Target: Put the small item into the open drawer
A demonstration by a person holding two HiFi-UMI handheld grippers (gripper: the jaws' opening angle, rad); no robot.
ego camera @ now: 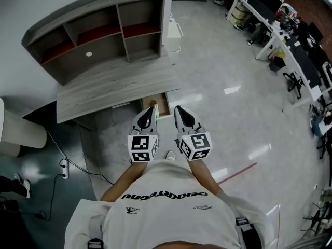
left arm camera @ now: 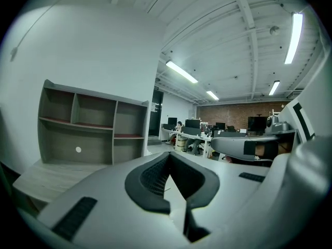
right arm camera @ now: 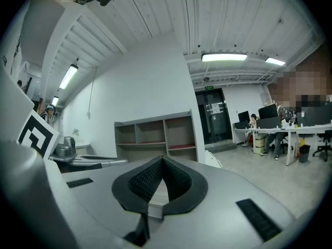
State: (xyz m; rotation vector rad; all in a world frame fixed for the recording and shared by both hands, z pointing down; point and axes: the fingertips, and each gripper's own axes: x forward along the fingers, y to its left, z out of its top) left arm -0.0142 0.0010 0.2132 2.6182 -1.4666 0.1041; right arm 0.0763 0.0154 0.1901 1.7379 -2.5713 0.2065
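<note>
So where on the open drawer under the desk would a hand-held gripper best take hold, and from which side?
Probably the top edge of the front panel of the drawer, from the person's side. It juts from under the desk top towards the person, so that edge is the nearest free part. Its side walls run back beneath the desk. No handle shows.

The desk (ego camera: 114, 87) at centre left shows you a pale grey wood grain, matt. The shelf unit (ego camera: 104, 14) above it matches, with dull red boards on its shelves. The floor (ego camera: 228, 102) on the right is smooth and glossy, throwing back lamp glare. Your left gripper (ego camera: 150, 109) and right gripper (ego camera: 179, 109) wear matt grey plastic shells; their pads (left arm camera: 150, 178) are black, ribbed and rubbery. Your shirt (ego camera: 171, 211) is white cloth.
</note>
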